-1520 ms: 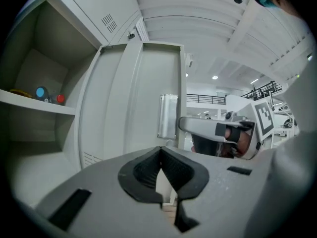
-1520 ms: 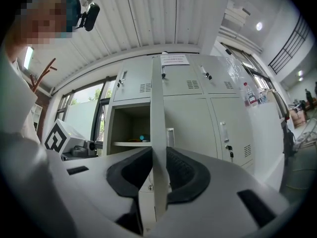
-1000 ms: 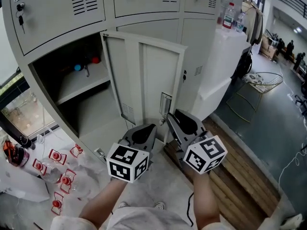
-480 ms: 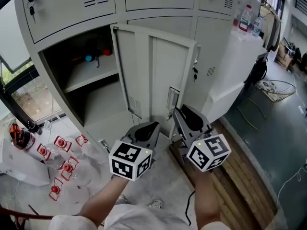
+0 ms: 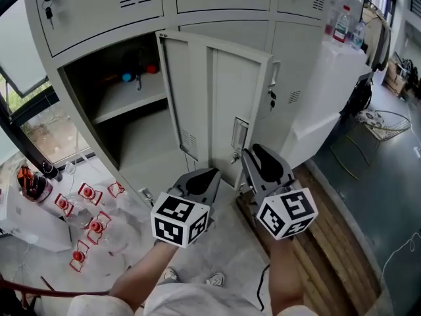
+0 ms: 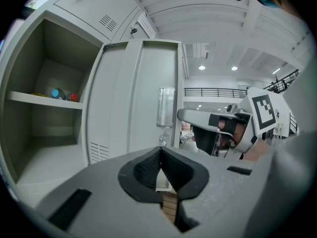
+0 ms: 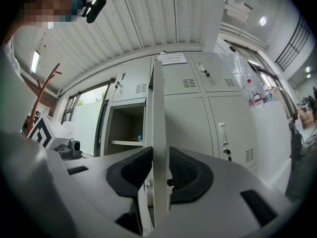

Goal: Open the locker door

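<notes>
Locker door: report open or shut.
Open. The locker door stands swung out, baring the shelf inside; the right claw pinches its edge.

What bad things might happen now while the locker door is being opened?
1. The right gripper pinches only the thin free edge of the locker door. It might slip off, and the door would swing loose.
2. Pulled further, the door may bang into the next locker, where a key sticks out.
3. Red-capped bottles lie on the floor nearby, so a sideways step could knock or crush them.
</notes>
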`<action>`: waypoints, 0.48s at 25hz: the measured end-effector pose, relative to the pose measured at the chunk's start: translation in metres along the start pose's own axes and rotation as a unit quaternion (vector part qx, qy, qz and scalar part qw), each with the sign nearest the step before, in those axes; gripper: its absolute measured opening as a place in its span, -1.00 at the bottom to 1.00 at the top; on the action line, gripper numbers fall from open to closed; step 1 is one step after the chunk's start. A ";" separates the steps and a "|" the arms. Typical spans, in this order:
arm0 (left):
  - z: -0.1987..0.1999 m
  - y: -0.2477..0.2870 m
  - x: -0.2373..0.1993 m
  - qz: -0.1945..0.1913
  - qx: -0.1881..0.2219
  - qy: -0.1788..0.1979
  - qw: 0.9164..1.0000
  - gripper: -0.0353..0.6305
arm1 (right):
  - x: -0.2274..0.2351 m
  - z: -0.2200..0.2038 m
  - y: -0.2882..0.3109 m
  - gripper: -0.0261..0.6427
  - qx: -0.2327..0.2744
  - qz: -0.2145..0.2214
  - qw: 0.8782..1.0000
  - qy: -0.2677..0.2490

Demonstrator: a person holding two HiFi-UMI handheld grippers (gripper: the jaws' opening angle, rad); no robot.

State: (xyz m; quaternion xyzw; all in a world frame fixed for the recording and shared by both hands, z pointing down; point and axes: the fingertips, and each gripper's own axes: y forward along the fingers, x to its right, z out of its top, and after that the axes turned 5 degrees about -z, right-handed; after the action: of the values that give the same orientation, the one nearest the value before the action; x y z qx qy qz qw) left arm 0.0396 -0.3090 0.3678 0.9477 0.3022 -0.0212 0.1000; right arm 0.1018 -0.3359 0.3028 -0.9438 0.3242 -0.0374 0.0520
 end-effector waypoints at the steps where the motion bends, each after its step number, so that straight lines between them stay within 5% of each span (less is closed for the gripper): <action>1: 0.000 -0.001 0.000 -0.002 0.001 0.000 1.000 -0.88 | -0.001 0.000 -0.001 -0.66 -0.002 -0.004 1.000 -0.002; 12: 0.006 -0.034 -0.016 -0.023 0.014 -0.001 1.000 -0.88 | -0.030 0.007 -0.015 -0.66 0.000 -0.048 0.999 -0.019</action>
State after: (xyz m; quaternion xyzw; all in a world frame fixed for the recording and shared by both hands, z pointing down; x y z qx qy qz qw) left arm 0.0074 -0.2920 0.3571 0.9418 0.3235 -0.0292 0.0864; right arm 0.0884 -0.3053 0.2965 -0.9588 0.2778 -0.0216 0.0562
